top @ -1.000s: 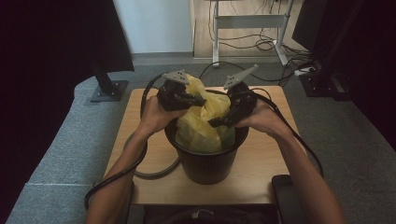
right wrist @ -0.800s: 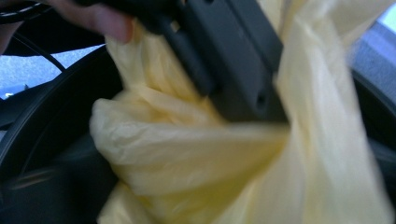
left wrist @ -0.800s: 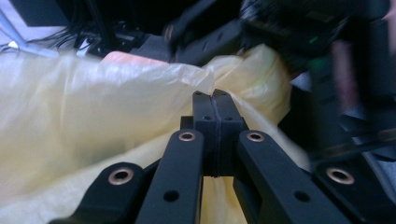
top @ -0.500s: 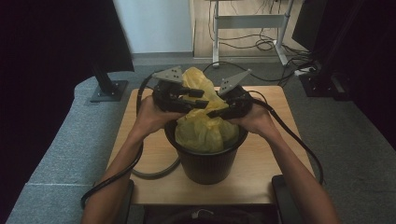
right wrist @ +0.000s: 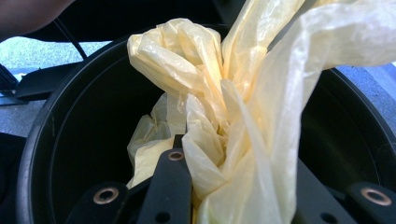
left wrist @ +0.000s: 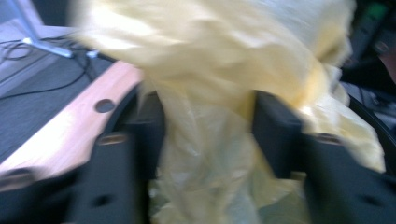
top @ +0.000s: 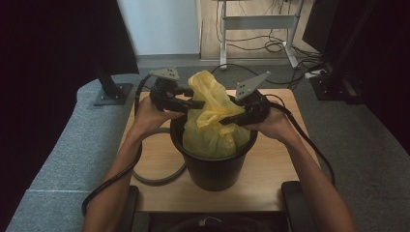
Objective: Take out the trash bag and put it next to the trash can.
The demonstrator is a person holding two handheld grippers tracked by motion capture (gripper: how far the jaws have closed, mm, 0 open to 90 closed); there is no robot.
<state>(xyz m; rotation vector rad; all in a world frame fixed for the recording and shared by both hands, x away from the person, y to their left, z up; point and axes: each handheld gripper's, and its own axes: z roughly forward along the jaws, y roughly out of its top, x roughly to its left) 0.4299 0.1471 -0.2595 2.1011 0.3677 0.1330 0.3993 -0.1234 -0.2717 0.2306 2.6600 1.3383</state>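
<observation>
Left: the left gripper [top: 197,103] is held in the person's left hand [top: 150,115] above the near-left rim of the bin [top: 212,164]. Its jaws have just been moving and now stand part-way apart with a bunched fold of the yellow bag [top: 210,121] between them; in the left gripper view the film [left wrist: 210,140] fills the gap from pad to pad, though motion blur leaves it unclear how firmly the pads press.

Centre: the bag sits inside the black bin, its upper part drawn up into a crumpled peak well above the rim. The bin stands on the wooden table [top: 270,183], with a grey cable [top: 159,179] looped on the table just beside its left wall.

Right: the right gripper [top: 227,120], in the right hand [top: 275,126], reaches over the right rim. Its jaws have just closed and pinch a gathered pleat of the bag [right wrist: 233,154], seen in the right gripper view against the bin's dark interior [right wrist: 88,140].
</observation>
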